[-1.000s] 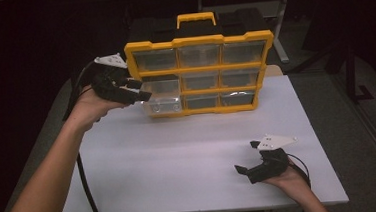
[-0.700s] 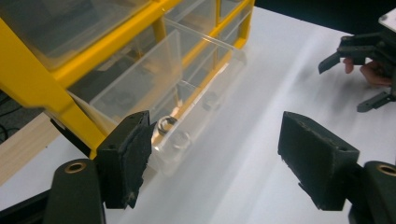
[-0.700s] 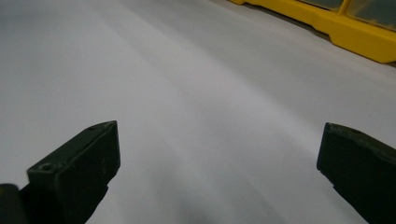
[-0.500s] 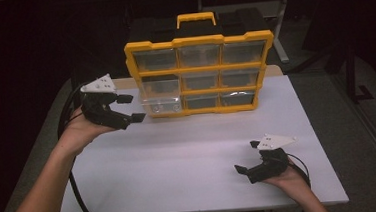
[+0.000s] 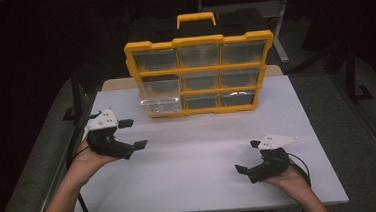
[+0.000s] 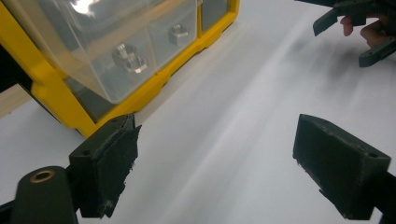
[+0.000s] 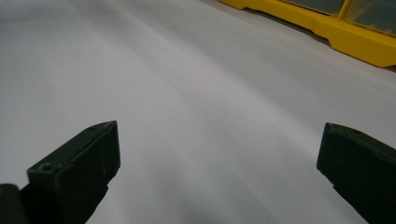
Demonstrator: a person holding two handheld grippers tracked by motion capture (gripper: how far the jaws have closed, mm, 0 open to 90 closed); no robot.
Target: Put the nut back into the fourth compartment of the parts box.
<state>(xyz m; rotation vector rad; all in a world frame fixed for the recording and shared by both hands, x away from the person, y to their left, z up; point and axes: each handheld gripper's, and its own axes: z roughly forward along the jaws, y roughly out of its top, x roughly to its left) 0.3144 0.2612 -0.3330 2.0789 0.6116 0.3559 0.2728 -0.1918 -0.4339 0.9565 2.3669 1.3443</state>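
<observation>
With its two black jaws standing wide apart and nothing between them, the left gripper (image 5: pixel 130 134) hovers low over the white table (image 5: pixel 190 171), near the table's left side; its jaws have just been opening. A grey three-cornered plate sits on top of it and a dark cable trails down off the near edge. Just ahead of it, in the left gripper view, is a clear plastic drawer (image 6: pixel 116 51) pulled partway out of the bottom-left slot of a yellow-framed organizer (image 5: pixel 201 75). The drawer is see-through, with a glare spot on its upper wall, and a couple of metal nuts (image 6: pixel 128 58) lie inside it. The organizer stands upright at the far middle of the table, with a yellow handle on top and three rows of three clear-fronted drawers; in the high view the pulled-out drawer (image 5: pixel 161 106) juts toward the person while the others sit flush.

The left forearm reaches up from the bottom-left corner, wrist bent so the gripper points toward the table's middle. The right gripper (image 5: pixel 244 157) rests low at the near right of the table, well apart from the organizer, its jaws likewise spread and empty; the right hand (image 5: pixel 287 178) cradles it from below, and it points left toward the other gripper.
</observation>
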